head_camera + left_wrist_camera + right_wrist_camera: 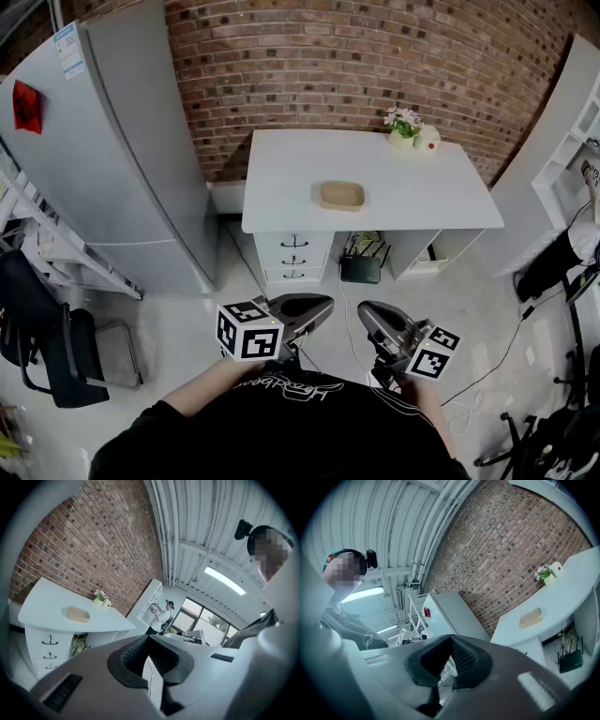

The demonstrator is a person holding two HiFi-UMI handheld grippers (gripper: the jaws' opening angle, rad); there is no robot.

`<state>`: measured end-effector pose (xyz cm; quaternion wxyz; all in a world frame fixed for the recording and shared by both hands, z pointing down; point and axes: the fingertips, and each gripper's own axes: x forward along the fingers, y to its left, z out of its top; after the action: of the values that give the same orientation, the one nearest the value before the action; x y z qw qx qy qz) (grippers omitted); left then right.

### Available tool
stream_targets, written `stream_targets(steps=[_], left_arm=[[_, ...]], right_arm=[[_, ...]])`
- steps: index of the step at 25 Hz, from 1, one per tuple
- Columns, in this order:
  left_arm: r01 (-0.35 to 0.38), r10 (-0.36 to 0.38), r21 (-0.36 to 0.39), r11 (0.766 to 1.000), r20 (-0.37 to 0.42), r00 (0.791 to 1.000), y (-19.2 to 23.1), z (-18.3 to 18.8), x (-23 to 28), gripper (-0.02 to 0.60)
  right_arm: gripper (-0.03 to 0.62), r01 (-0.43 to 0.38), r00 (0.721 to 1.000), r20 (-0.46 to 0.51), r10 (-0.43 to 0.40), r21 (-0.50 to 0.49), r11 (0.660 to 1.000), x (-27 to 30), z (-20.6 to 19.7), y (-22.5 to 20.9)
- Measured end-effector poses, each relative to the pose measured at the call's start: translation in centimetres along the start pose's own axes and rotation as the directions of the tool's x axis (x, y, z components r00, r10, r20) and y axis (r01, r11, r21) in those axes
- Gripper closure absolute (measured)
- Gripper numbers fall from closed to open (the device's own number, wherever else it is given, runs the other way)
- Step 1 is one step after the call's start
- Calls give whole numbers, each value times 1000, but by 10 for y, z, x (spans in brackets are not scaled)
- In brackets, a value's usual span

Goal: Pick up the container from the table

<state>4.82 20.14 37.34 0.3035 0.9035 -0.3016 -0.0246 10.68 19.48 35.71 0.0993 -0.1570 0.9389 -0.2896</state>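
Your left gripper [317, 305] and right gripper [371, 317] hang close to your chest, each with its jaws pressed together on nothing. The tan container [341, 195] lies near the middle of the white table [281, 178], well apart from both. Step in, spread one gripper's jaws wide before descending, and straddle a side wall squarely.

A: What's inside the container [341, 195]?
B: Too small to tell. The black chair [42, 342] is cut off at the lower left.
A: And at the right edge?
B: A person [553, 267], mostly out of frame; the white shelf [572, 131] too.
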Motion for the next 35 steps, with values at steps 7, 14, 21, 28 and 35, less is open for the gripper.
stream_targets(steps=[7,14,21,28,35], left_arm=[[6,-5,-9,1000,11,1000,-7,-2,-6,577],[9,-9,-7,1000,21,1000,-14,-1,-4,577],[12,-11,-23,1000,41,999,-13,2,-2,577],[10,-8,-54,999,41,999,-1,2,4,577],[0,2,-58,998,44,999,21,13,12,577]], right_arm=[[591,-10,1000,-8,10,2,1000,0,-4,8],[591,-17,1000,13,17,12,1000,-4,4,10],[589,-9,999,34,9,15,1000,-9,7,2],[589,4,1000,30,-5,41,999,-6,5,-15],[589,16,999,32,-18,57,998,5,14,-35]])
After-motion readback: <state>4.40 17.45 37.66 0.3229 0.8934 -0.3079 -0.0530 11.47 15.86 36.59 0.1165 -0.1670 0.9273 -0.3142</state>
